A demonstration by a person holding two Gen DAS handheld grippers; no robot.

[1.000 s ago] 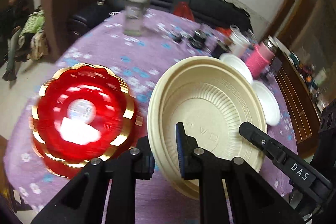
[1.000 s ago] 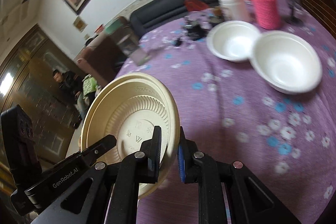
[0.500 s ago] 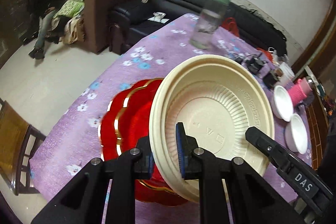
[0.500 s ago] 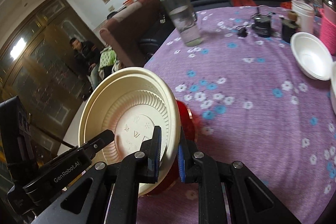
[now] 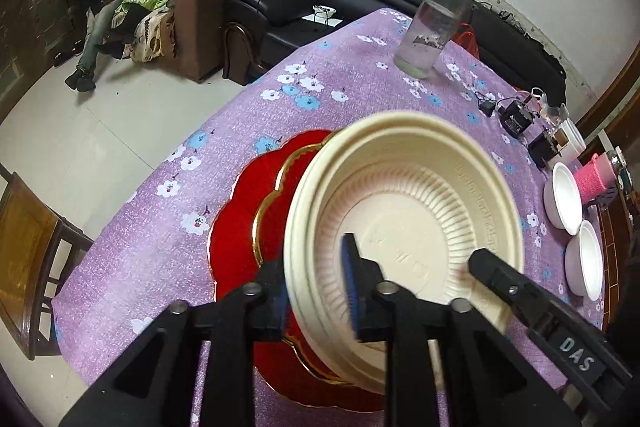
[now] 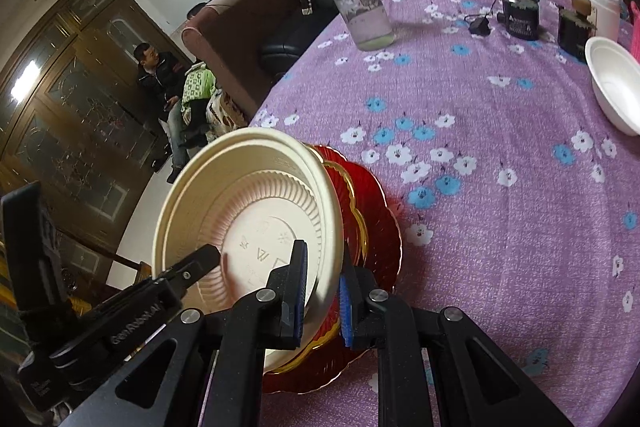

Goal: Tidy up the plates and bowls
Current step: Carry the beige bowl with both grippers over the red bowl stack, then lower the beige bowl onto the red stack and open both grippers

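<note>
A cream ribbed plate rests tilted on a stack of red, gold-rimmed plates near the table's left edge. My left gripper straddles the cream plate's near rim; its jaws are opening and a gap shows beside the rim. In the right wrist view my right gripper is shut on the opposite rim of the cream plate, above the red plates. Each view also shows the other gripper's finger lying over the plate.
Two white bowls sit at the table's right side beside a pink cup. A clear bottle with a green lid and small black devices stand farther back. A wooden chair is left; people sit on a sofa beyond.
Both grippers carried the cream plate leftward and down onto the red plates. The left gripper's jaws have widened from a tight pinch on the rim.
</note>
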